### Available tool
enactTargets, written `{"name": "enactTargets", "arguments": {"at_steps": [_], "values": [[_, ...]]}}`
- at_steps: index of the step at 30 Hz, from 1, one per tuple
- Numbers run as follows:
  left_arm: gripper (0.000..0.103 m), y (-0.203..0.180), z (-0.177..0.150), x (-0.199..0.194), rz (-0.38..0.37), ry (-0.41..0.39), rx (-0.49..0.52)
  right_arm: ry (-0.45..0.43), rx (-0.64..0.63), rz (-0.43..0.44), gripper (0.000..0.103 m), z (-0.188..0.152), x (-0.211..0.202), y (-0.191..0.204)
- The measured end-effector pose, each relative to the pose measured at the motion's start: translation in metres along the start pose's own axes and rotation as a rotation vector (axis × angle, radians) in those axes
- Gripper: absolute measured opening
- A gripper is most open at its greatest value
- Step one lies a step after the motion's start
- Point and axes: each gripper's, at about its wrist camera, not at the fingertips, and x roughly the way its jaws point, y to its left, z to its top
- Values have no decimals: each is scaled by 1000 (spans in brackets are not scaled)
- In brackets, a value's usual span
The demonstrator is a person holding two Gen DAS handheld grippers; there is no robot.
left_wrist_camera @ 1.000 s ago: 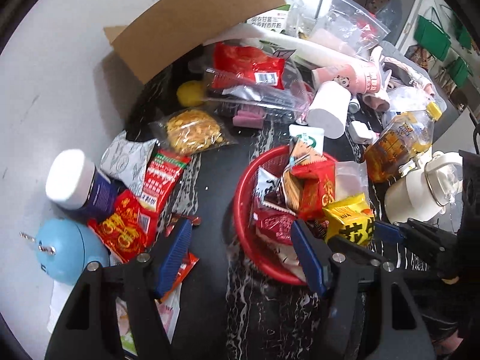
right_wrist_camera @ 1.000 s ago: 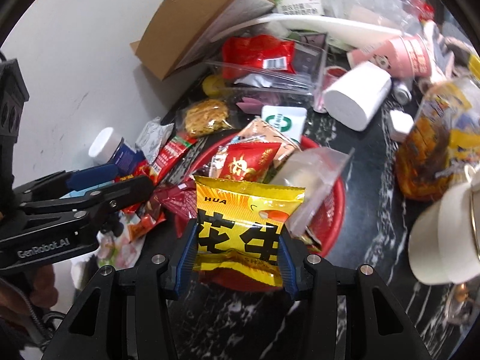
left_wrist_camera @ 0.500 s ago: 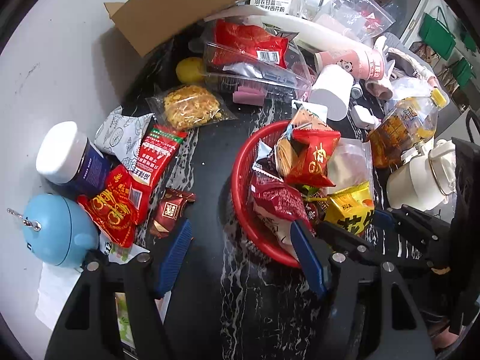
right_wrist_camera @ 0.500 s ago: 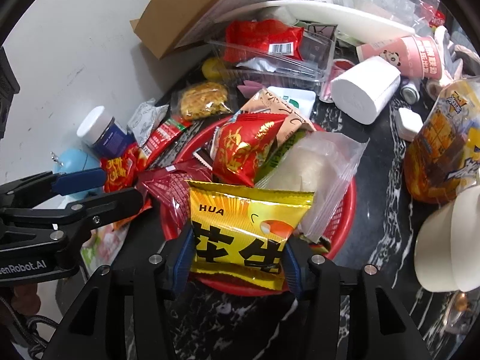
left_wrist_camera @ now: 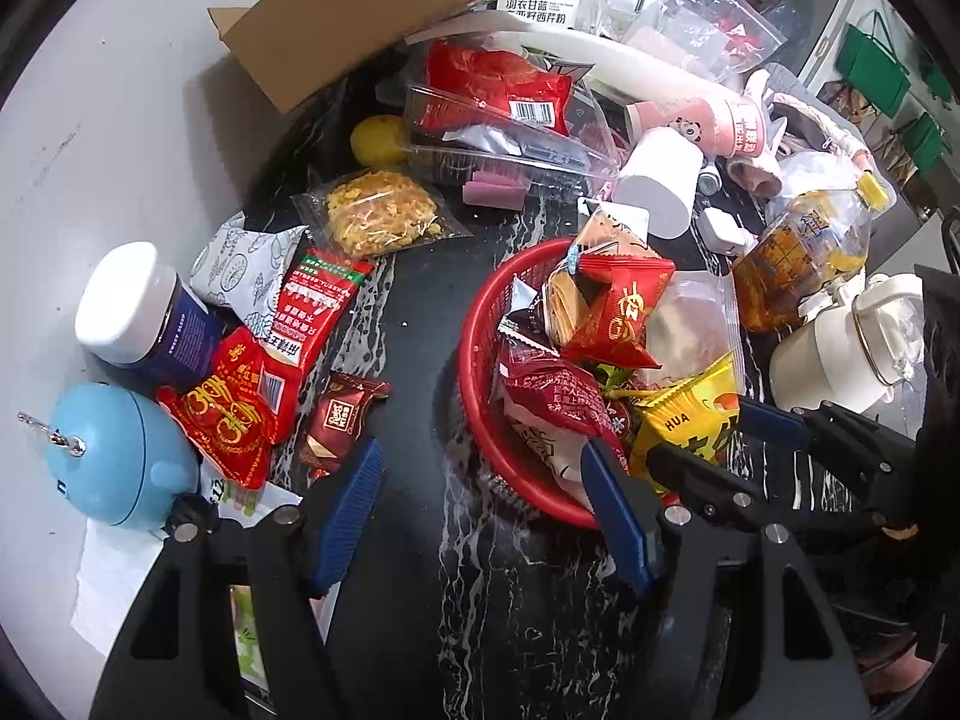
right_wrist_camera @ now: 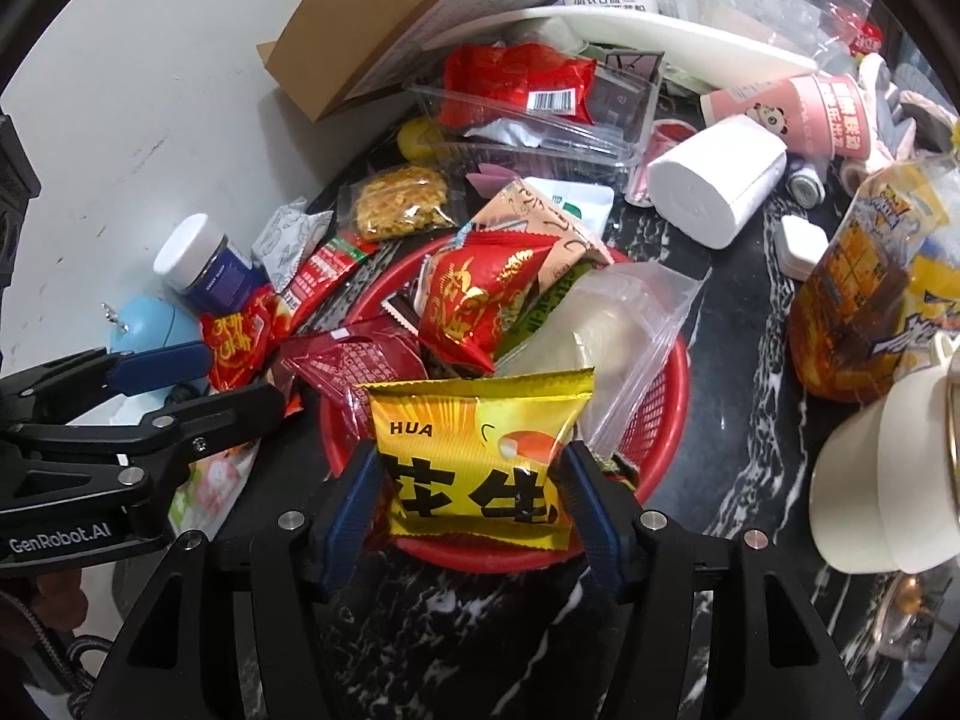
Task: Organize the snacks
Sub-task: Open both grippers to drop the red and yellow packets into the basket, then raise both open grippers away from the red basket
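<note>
The yellow peanut packet [right_wrist_camera: 477,456] lies at the near edge of the red basket [right_wrist_camera: 660,408], on top of the other snacks there. It sits between the blue pads of the right gripper [right_wrist_camera: 474,504], whose jaws have just been opening; the pads now stand beside the packet's edges rather than squeezing it. Behind it in the basket lie a red-and-gold packet [right_wrist_camera: 474,300], a dark red packet [right_wrist_camera: 360,360] and a clear zip bag [right_wrist_camera: 612,330].

The left gripper [left_wrist_camera: 480,498] hangs over the bare black marble table [left_wrist_camera: 420,312] left of the basket, jaws apart, nothing between them. Loose snacks lie further left: a small brown packet [left_wrist_camera: 339,420], red sachets [left_wrist_camera: 240,414] and a bag of yellow crisps [left_wrist_camera: 378,213].
</note>
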Motion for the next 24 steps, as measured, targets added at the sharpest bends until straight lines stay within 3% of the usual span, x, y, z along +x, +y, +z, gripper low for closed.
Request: {"name": "enactTargets", "arguments": {"at_steps": [13, 24], "values": [[67, 0, 5, -16, 5, -38, -1, -40, -11, -8, 61, 8, -18, 2], [67, -13, 11, -55, 17, -116, 37, -89, -25, -58, 61, 12, -54, 3]]}}
